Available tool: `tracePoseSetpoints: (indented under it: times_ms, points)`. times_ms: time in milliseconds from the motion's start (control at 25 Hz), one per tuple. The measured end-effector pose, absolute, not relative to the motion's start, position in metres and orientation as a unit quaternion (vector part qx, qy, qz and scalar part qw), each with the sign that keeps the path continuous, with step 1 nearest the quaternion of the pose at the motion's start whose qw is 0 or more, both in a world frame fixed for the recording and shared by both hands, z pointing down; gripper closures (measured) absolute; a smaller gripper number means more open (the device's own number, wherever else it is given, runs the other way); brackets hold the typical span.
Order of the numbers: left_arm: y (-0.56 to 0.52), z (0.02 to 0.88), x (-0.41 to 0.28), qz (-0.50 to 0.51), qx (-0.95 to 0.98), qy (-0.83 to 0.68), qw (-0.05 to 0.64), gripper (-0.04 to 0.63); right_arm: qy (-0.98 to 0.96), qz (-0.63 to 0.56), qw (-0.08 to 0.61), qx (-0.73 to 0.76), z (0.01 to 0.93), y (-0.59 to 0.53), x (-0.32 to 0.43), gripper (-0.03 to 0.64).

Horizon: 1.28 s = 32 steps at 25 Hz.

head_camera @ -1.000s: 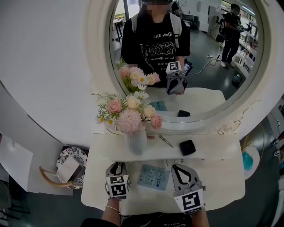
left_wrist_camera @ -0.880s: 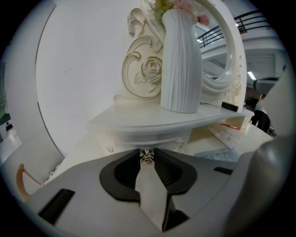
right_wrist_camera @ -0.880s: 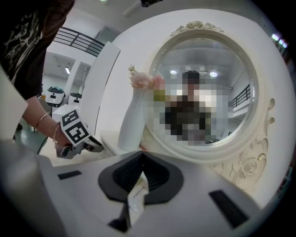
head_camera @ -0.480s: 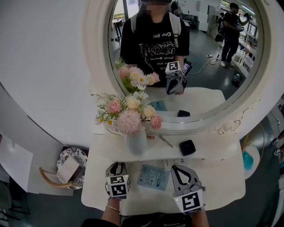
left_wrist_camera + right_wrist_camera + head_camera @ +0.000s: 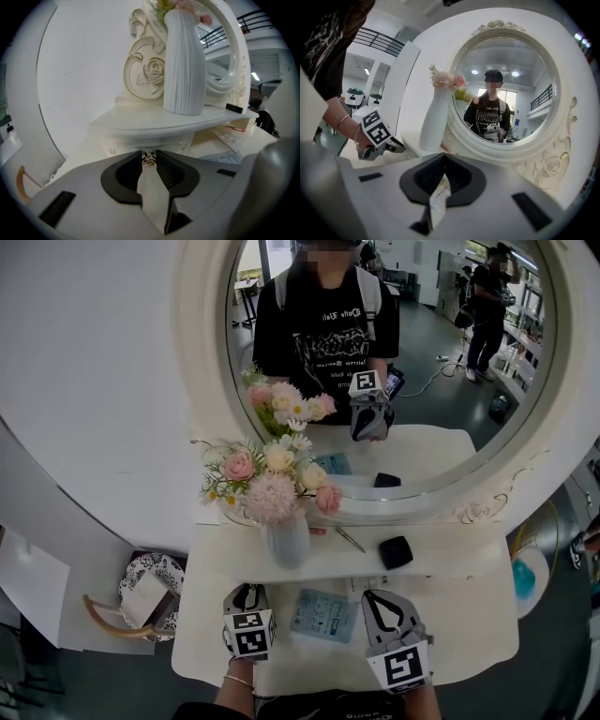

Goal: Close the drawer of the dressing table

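- The left tongs (image 5: 149, 154) pinched the small metal knob (image 5: 149, 161) of the drawer (image 5: 129, 144), which sat right at their tips; the right tongs (image 5: 443, 159) were pressed together, empty.
- The drawer looked light and rigid, its knob tiny and slippery, best pushed straight.

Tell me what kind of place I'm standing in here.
Probably a staged dressing corner inside a large hall or showroom: a white dressing table with a round, scroll-framed mirror and a white ribbed vase of pink flowers, while the mirror reflects open floor, shelving and another person.
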<state>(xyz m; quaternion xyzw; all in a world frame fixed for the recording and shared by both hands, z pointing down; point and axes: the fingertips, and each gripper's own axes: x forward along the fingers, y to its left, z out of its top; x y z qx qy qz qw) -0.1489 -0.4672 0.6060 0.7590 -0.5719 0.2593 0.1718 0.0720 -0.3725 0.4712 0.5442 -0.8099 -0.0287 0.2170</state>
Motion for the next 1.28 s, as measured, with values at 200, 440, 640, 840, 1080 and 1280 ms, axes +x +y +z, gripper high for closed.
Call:
tracePoseSetpoints:
  times_ms: [200,440,640,840,1080,1280]
  points:
    - [-0.4689,0.6063,-0.1488,0.258,0.76,-0.572,0.171,0.492,-0.809,-0.027,0.218,0.545,0.4722,-0.3724,0.0727,0.606]
    - [-0.4692,0.6063,-0.1481,0.258,0.759,-0.572,0.172,0.492,-0.809,-0.025,0.217,0.546,0.4738,-0.3724,0.0733,0.606]
    - [-0.4709,0.6067,-0.1483,0.259,0.759,-0.573,0.171,0.492,-0.807,-0.023,0.217,0.548,0.4745,-0.3728,0.0751,0.606]
    - [-0.4716,0.607,-0.1479,0.261,0.759,-0.571,0.171,0.492,-0.806,-0.023,0.216,0.55,0.4747,-0.3734,0.077,0.606]
    - [-0.4728,0.6075,-0.1479,0.26,0.759,-0.572,0.171,0.492,-0.806,-0.023,0.212,0.552,0.4758,-0.3741,0.0779,0.606]
    - [-0.4725,0.6073,-0.148,0.259,0.759,-0.572,0.171,0.492,-0.806,-0.023,0.218,0.55,0.4745,-0.3734,0.0782,0.606]
